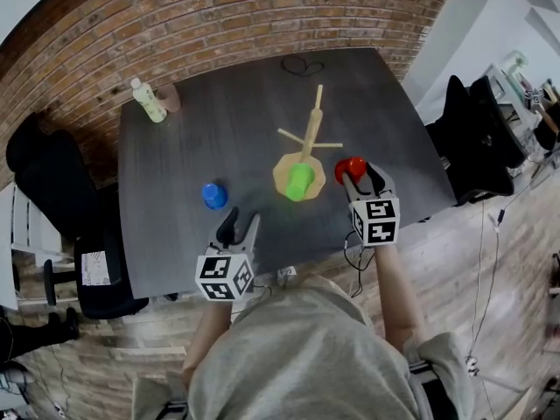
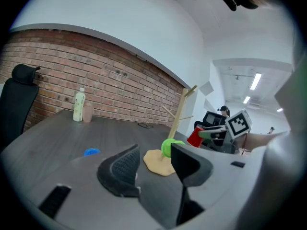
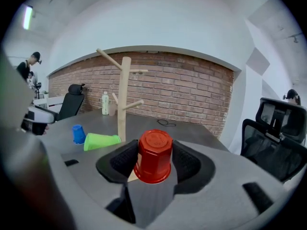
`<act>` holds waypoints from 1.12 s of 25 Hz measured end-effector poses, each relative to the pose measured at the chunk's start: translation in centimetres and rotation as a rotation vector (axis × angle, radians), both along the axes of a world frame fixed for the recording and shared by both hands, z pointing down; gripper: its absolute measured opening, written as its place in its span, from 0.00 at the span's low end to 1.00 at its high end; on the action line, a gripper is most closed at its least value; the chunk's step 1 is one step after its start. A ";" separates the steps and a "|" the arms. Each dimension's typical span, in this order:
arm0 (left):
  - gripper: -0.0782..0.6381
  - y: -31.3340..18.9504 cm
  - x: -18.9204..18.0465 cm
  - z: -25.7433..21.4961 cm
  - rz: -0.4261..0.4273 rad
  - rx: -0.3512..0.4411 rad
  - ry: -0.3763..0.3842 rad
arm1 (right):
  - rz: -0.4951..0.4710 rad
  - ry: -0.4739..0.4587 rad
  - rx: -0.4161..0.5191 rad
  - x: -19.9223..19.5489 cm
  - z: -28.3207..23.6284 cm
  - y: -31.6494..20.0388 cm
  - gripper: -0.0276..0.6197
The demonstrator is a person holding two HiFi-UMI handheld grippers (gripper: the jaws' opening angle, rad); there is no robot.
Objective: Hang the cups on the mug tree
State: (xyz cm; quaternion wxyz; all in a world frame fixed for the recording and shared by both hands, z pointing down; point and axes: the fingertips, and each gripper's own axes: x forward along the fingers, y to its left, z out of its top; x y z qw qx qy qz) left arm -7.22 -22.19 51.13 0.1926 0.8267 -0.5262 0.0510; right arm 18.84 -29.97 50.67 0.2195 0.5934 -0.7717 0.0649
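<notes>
Nothing is hung yet. All pegs of the mug tree point(image 1: 312, 131) are bare, so the whole task is in front of me.

My right tool point(image 1: 362, 178) is pinching the red cup point(image 3: 153, 156). It is upside down, with one pad pressing on each side, and I judge it is the first cup to go up. My left tool point(image 1: 241, 227) is spread, with nothing between the jaws. It hangs over the near edge of the desk point(image 1: 201, 138).

The green cup point(image 1: 299, 182) lies on its side on the base of the tree, touching the trunk or just beside it. The blue cup point(image 1: 214, 196) stands upside down on the desk, to the left of the tree and near my left tool. So three cups are left to hang.

For room, the red cup is just beside the base on its right side, and the right edge of the desk is not far from it. The desk behind the tree is open. A bottle point(image 1: 149, 101) stands at the far left corner, well apart from everything. The green cup lies on the near side of the trunk, so I think I should bring the red cup from the right or from above to a high peg.
</notes>
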 end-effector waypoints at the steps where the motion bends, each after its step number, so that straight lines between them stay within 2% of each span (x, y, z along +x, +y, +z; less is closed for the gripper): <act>1: 0.38 0.2 0.0 -0.1 0.001 0.002 0.002 | -0.001 -0.002 0.009 -0.1 -0.7 0.2 0.39; 12: 0.38 1.6 -0.2 -1.3 0.023 0.022 0.009 | 0.013 -0.006 0.109 0.0 -7.4 1.3 0.39; 28: 0.38 2.9 -1.0 -1.5 0.042 0.023 0.007 | -0.005 0.028 0.219 -1.1 -13.7 0.6 0.39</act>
